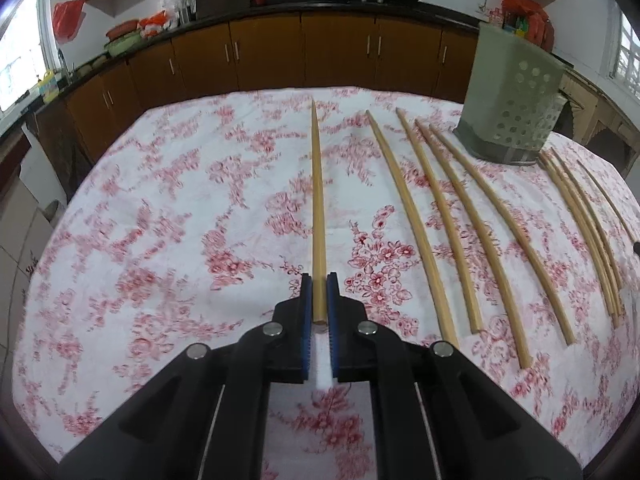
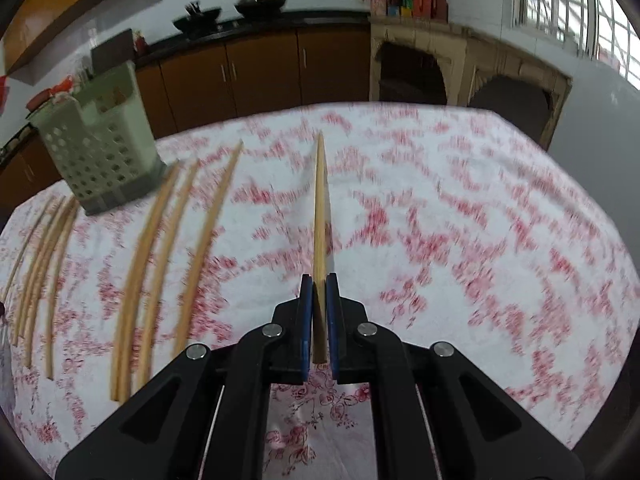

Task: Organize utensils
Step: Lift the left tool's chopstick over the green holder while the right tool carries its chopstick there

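Two hand-held grippers are each clamping a wooden chopstick above a floral tablecloth: the left gripper is pinching the thick end of one chopstick, and the right gripper is pinching another chopstick, both sticks pointing toward the table's far edge. A pale green perforated utensil holder is standing near the far edge of the table, its contents hidden from view. Loose chopsticks are lying in rows on the cloth on either side of it.
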`<state>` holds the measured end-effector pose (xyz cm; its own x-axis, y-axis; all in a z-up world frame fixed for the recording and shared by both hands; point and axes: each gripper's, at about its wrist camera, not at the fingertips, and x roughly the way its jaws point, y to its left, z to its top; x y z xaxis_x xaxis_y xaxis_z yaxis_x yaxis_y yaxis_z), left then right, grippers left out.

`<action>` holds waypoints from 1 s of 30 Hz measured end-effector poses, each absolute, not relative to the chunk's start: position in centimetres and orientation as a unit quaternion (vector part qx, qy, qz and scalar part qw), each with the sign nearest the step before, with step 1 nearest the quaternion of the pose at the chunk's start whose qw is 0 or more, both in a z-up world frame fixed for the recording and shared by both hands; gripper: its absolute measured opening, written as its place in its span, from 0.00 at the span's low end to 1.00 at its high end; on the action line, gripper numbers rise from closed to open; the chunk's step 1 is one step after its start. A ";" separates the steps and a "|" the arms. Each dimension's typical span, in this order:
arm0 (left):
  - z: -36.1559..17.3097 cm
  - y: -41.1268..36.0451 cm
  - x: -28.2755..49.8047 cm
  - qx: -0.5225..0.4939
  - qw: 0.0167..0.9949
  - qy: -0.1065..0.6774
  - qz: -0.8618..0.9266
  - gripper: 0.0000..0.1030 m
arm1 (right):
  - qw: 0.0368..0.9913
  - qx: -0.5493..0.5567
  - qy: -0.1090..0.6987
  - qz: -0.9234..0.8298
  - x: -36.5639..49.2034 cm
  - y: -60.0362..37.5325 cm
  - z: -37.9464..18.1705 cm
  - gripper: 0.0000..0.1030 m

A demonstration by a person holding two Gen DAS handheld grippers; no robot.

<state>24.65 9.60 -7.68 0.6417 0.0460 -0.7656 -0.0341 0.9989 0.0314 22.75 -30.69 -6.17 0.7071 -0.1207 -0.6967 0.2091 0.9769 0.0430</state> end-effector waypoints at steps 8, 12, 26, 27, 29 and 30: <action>-2.0 9.4 22.2 0.018 0.939 0.344 0.009 0.08 | 0.959 0.026 0.272 -0.077 20.0 -29.7 0.2 0.07; 1.0 9.3 21.2 0.011 0.953 0.303 0.003 0.08 | 0.969 0.034 0.236 -0.069 19.4 -29.7 2.5 0.07; 8.7 9.5 21.1 -0.009 0.976 0.216 0.008 0.07 | 0.984 0.051 0.163 -0.052 19.9 -29.4 7.9 0.07; 9.0 9.4 21.4 -0.008 0.977 0.214 0.011 0.07 | 0.984 0.054 0.164 -0.050 20.2 -29.5 8.1 0.07; 9.6 9.4 21.7 -0.008 0.977 0.212 0.012 0.07 | 0.983 0.059 0.168 -0.047 20.6 -29.6 8.4 0.07; 9.8 9.4 21.8 -0.007 0.977 0.211 0.012 0.07 | 0.982 0.061 0.171 -0.045 20.8 -29.6 8.6 0.07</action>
